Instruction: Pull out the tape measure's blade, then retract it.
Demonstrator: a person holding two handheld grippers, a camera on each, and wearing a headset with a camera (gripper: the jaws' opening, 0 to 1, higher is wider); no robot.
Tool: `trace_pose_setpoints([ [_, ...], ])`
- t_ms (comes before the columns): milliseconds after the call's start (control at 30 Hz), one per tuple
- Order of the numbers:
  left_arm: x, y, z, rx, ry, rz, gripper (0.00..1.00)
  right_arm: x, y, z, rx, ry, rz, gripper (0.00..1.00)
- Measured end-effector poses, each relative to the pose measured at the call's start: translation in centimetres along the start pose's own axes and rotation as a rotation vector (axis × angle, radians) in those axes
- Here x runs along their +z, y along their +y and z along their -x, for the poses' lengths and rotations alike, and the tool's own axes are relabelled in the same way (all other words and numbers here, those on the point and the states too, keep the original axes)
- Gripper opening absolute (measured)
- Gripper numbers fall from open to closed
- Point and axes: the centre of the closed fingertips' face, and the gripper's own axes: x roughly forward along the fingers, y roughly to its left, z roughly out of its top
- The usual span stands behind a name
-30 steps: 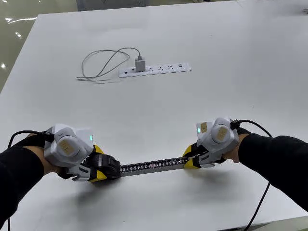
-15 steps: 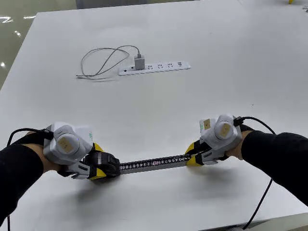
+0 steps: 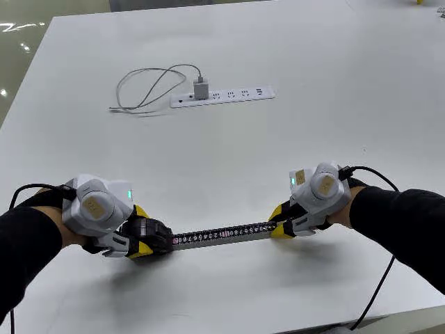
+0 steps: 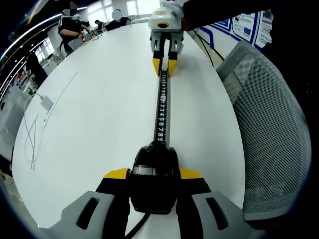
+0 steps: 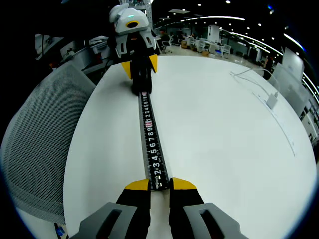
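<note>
A black tape measure case (image 3: 151,235) (image 4: 154,174) lies at the near left of the white table (image 3: 278,146), held by my left gripper (image 3: 139,240) (image 4: 154,173), which is shut on it. Its dark numbered blade (image 3: 221,234) (image 4: 162,107) (image 5: 149,137) runs flat across the table to the right. My right gripper (image 3: 278,224) (image 5: 159,184) is shut on the blade's tip. In the right gripper view the case (image 5: 140,74) sits far ahead between the left gripper's yellow jaws.
A white power strip (image 3: 222,97) with a plugged charger (image 3: 201,90) and a looped grey cable (image 3: 149,87) lies at the middle of the table. A grey mesh chair (image 4: 269,129) stands by the table's near edge. Black cables (image 3: 379,278) trail from both grippers.
The right gripper has drawn a little farther right, so slightly more blade is out. The left gripper and the case have stayed nearly in place.
</note>
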Motion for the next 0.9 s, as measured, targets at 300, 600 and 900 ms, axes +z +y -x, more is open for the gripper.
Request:
trace_pose_setpoints([
  [300,0.13,-0.17,0.09,0.001,-0.001,0.0,0.3,-0.38,-0.01,0.32,-0.002,0.001,-0.008,0.1],
  [600,0.04,-0.07,0.05,0.0,-0.002,-0.001,0.3,-0.68,-0.08,0.59,-0.004,0.004,-0.001,0.1],
  [900,-0.06,0.03,0.01,0.001,-0.003,0.0,0.3,-1.01,-0.22,0.92,-0.004,0.006,-0.01,0.1],
])
